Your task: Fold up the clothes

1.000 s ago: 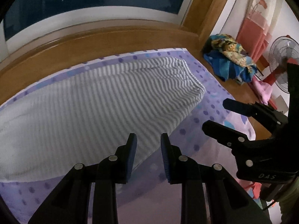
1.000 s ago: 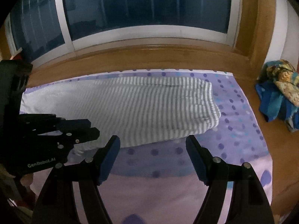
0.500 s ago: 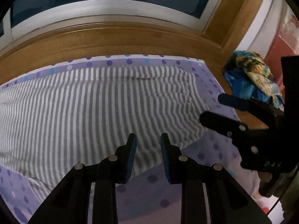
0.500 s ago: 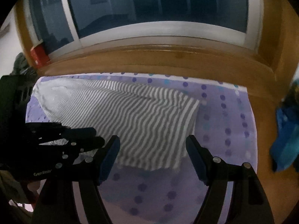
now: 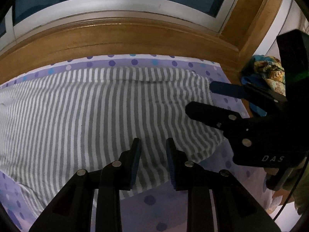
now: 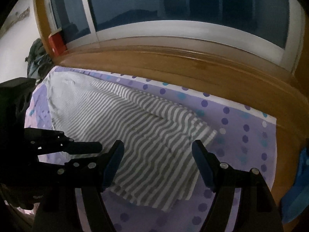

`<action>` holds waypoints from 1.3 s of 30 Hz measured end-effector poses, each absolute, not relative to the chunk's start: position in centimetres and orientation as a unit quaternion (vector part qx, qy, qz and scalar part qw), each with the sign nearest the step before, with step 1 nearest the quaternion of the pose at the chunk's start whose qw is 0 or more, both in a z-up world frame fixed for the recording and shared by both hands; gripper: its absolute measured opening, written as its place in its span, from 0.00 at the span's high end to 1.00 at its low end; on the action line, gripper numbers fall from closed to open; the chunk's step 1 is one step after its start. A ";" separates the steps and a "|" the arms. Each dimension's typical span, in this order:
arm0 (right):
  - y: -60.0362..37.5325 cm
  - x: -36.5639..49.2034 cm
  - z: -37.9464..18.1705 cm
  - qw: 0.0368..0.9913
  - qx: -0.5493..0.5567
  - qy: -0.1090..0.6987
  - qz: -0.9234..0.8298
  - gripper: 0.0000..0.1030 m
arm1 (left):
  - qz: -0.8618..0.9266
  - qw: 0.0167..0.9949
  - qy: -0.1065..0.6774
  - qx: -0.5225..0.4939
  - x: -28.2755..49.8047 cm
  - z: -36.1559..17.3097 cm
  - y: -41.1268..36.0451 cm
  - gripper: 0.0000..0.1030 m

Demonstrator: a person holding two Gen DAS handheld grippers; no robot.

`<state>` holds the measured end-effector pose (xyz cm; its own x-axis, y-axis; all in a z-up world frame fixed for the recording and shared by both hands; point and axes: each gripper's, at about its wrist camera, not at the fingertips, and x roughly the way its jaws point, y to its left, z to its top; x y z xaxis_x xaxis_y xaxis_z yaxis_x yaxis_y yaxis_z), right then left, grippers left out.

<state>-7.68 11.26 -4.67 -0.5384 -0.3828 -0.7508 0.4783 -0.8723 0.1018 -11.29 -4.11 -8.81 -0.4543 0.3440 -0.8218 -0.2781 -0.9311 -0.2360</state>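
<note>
Pointing steeply down, both hand-held tools hover over a grey-and-white striped garment point(image 5: 100, 116) lying flat on a purple dotted sheet point(image 5: 227, 104). The left gripper point(image 5: 152, 160) has a narrow gap between its blue pads, with only air between them, gripping nothing. The right gripper point(image 6: 158, 166), at 3 o'clock of the left, stands spread wide and empty above the garment's near corner. A wooden ledge point(image 6: 193, 58) lies at 12 o'clock.

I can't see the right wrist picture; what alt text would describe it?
A grey-and-white striped garment lies flat on a purple polka-dot sheet, below the open right gripper. The left gripper reaches in from the left, beneath a dark window.
</note>
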 end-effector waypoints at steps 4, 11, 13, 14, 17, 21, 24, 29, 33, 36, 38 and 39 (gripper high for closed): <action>11.2 -7.9 -4.6 0.254 0.406 0.076 -0.875 0.29 | 0.850 0.180 -0.024 -0.494 -11.5 -9.3 -3.6 0.75; 12.4 -9.7 -4.7 0.252 0.397 0.044 -0.881 0.40 | 0.848 0.178 -0.021 -0.499 -12.1 -9.6 -3.3 0.75; 12.8 -10.3 -4.3 0.255 0.389 0.041 -0.884 0.40 | 0.848 0.177 -0.024 -0.499 -12.2 -9.6 -3.3 0.75; 12.9 -10.6 -4.2 0.257 0.385 0.046 -0.885 0.40 | 0.848 0.177 -0.024 -0.499 -12.1 -9.6 -3.2 0.75; 12.0 -10.8 -4.2 0.277 0.381 0.090 -0.877 0.41 | 0.848 0.176 -0.025 -0.499 -12.1 -9.6 -3.2 0.75; 10.5 -10.9 -4.2 0.309 0.377 0.125 -0.864 0.49 | 0.848 0.174 -0.031 -0.500 -12.0 -9.7 -3.3 0.75; 9.3 -11.2 -4.5 0.316 0.373 0.153 -0.859 0.51 | 0.847 0.174 -0.031 -0.501 -12.0 -9.7 -3.3 0.75; 7.9 -12.2 -5.7 0.305 0.371 0.203 -0.853 0.53 | 0.846 0.173 -0.029 -0.504 -12.2 -9.8 -3.3 0.75; 7.5 -13.0 -6.8 0.293 0.378 0.228 -0.848 0.53 | 0.846 0.173 -0.026 -0.504 -12.3 -9.8 -3.2 0.75; 7.5 -13.6 -7.2 0.286 0.379 0.227 -0.851 0.53 | 0.846 0.170 -0.025 -0.504 -12.4 -9.8 -3.0 0.75; 7.4 -14.0 -7.3 0.280 0.379 0.224 -0.853 0.53 | 0.846 0.171 -0.023 -0.505 -12.4 -9.8 -3.0 0.75; 7.3 -14.3 -7.3 0.276 0.379 0.224 -0.854 0.53 | 0.846 0.171 -0.021 -0.505 -12.5 -9.9 -2.9 0.75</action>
